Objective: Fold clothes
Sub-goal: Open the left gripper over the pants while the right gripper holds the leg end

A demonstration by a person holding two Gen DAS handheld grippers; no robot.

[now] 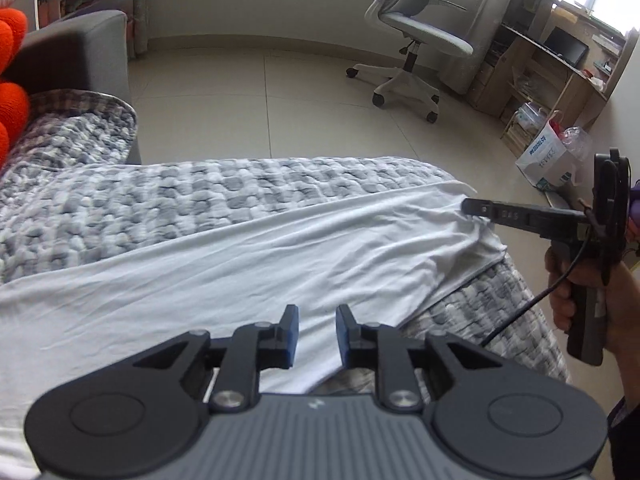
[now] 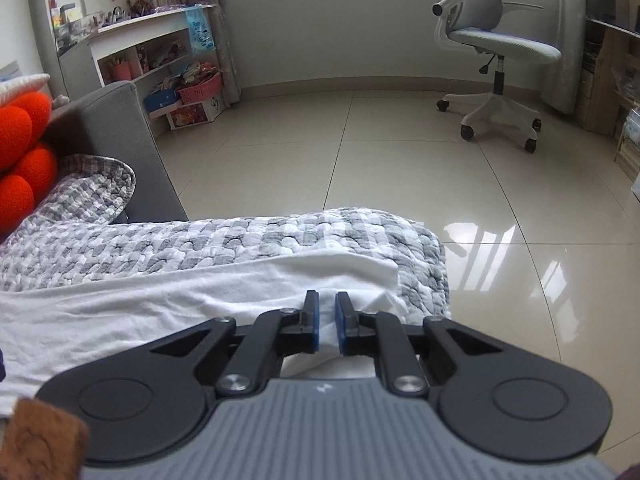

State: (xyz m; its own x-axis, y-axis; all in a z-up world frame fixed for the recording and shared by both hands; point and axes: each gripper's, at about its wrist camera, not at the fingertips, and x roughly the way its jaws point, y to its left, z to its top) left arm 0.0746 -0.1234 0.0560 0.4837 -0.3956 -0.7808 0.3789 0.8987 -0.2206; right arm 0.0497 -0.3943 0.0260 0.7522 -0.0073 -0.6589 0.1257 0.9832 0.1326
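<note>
A white garment (image 1: 280,256) lies stretched across a grey-and-white quilted blanket (image 1: 200,196) on a sofa. My left gripper (image 1: 317,312) hovers over the garment's near part, open, with only flat cloth showing below the gap between its blue pads. At the garment's right end my right gripper (image 1: 468,205), held by a hand (image 1: 564,300), meets a corner where wrinkles gather. In the right wrist view the right gripper (image 2: 326,298) is shut on a bunched fold of the white garment (image 2: 160,304), close to the blanket's (image 2: 200,248) far edge.
A grey sofa arm (image 1: 80,52) and orange cushions (image 1: 12,92) sit at the left. Tiled floor lies beyond the sofa, with a grey office chair (image 1: 416,20), a wooden desk (image 1: 560,60) and a white bag (image 1: 548,156). White shelves (image 2: 140,40) stand at the far left.
</note>
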